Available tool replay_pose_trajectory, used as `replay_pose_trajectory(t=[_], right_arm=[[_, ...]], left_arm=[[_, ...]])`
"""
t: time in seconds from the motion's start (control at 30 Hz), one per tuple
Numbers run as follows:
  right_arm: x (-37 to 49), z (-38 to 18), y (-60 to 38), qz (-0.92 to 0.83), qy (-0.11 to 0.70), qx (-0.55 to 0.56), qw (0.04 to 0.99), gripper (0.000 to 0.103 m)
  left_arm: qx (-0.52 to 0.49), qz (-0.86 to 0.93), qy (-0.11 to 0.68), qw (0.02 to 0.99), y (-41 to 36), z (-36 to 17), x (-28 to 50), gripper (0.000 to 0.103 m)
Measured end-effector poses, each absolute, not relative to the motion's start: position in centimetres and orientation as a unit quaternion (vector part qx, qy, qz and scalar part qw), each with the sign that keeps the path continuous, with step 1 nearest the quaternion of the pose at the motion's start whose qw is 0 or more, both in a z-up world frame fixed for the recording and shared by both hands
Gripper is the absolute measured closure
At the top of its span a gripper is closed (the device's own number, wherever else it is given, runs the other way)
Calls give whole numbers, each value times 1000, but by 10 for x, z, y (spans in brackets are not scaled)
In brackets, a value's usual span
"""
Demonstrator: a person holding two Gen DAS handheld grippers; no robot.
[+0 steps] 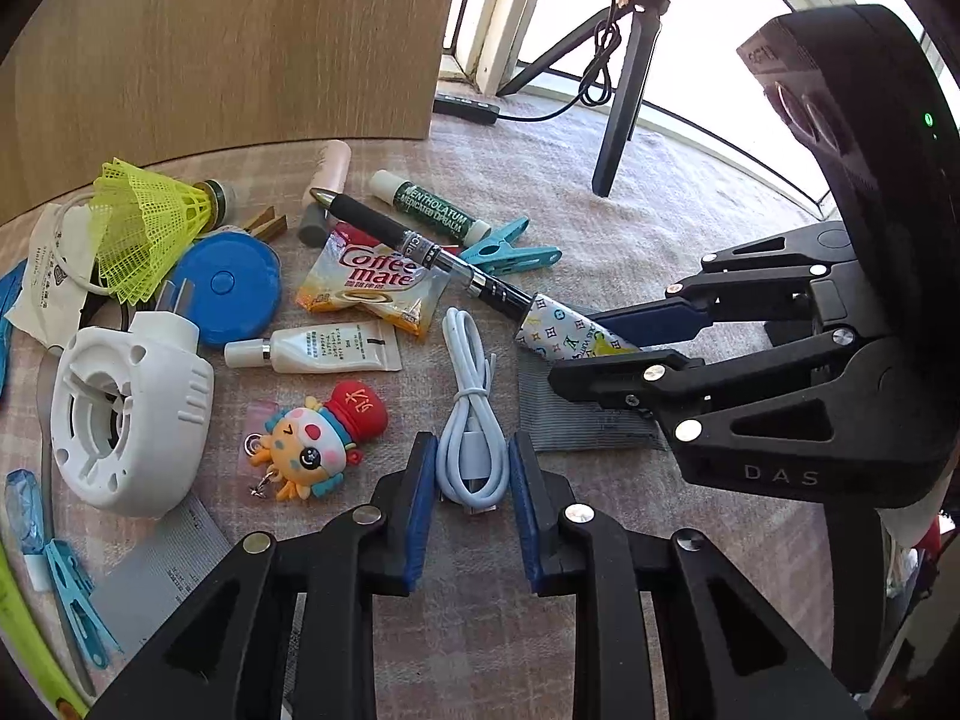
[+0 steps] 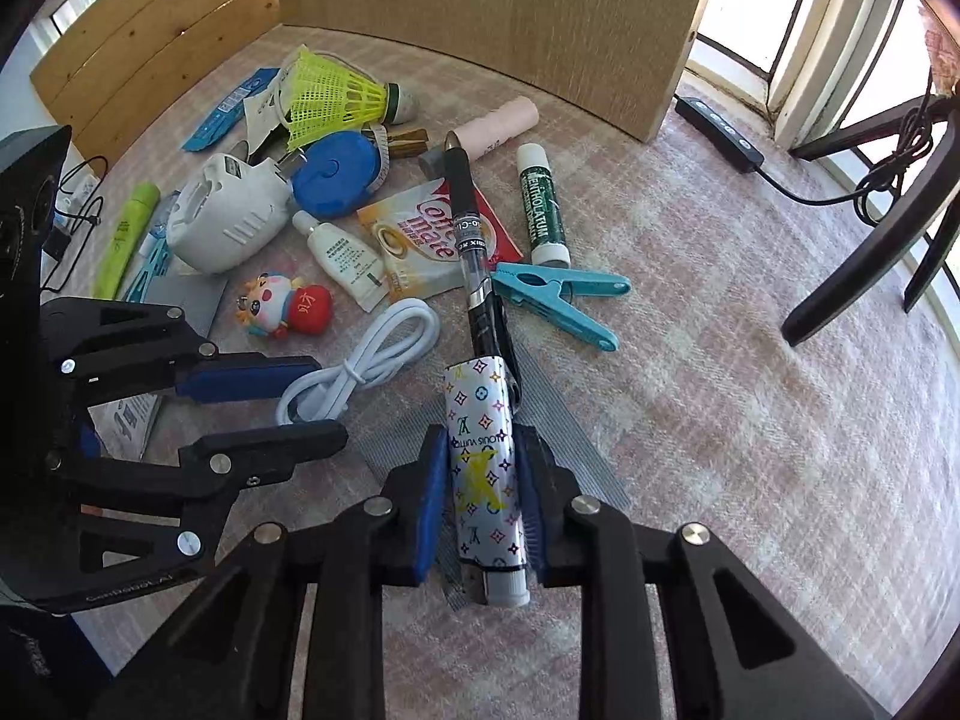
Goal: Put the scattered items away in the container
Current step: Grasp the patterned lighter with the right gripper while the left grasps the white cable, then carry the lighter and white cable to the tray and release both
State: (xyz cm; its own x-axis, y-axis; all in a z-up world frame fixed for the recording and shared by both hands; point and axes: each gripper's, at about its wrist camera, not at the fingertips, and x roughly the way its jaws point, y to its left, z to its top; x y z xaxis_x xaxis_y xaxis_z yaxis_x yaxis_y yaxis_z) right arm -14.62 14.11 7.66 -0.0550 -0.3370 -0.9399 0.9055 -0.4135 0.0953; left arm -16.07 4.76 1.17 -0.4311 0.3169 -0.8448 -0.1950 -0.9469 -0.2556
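Observation:
Scattered items lie on a checked cloth. My left gripper (image 1: 472, 474) is open with its fingers on either side of a coiled white USB cable (image 1: 471, 414), also in the right wrist view (image 2: 360, 369). My right gripper (image 2: 480, 498) is shut on a silver patterned lighter (image 2: 483, 468), seen from the left wrist as well (image 1: 570, 339). A black pen (image 2: 471, 240) lies just beyond the lighter, over a Coffee-mate sachet (image 1: 375, 285). No container is clearly in view.
Nearby lie a teal clothespin (image 2: 564, 300), green lip balm (image 2: 543, 207), white cream tube (image 1: 318, 348), cartoon keychain (image 1: 318, 438), white fan (image 1: 126, 414), blue tape measure (image 1: 225, 288), yellow shuttlecock (image 1: 150, 222). A wooden panel (image 2: 480, 12) stands behind. Tripod legs (image 1: 621, 96) stand at right.

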Motion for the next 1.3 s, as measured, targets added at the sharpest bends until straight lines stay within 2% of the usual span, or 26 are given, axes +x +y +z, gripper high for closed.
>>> replay_pose_trajectory(t=[0.13,0.2,0.63,0.83,1.3], right_arm=[[-143,77,167,-676,259,518,456,85],[-142,77,178,-679,248,526,449,92],[-141,137,263,-737,135,519,411,92],[-136,161,321,-771,75,524,352,92],[-135,201,544,-854,-17,497,155,92]], left_arm=[[-517,838,-64,160,52,13,-150,81],[-516,838,-67,165,56,16,-145,81],[-484,847,-77,207,90,68,-126,81],[-469,843,-74,252,131,95,-119,81],[-437,809,-11,392,291,141,-91,81]])
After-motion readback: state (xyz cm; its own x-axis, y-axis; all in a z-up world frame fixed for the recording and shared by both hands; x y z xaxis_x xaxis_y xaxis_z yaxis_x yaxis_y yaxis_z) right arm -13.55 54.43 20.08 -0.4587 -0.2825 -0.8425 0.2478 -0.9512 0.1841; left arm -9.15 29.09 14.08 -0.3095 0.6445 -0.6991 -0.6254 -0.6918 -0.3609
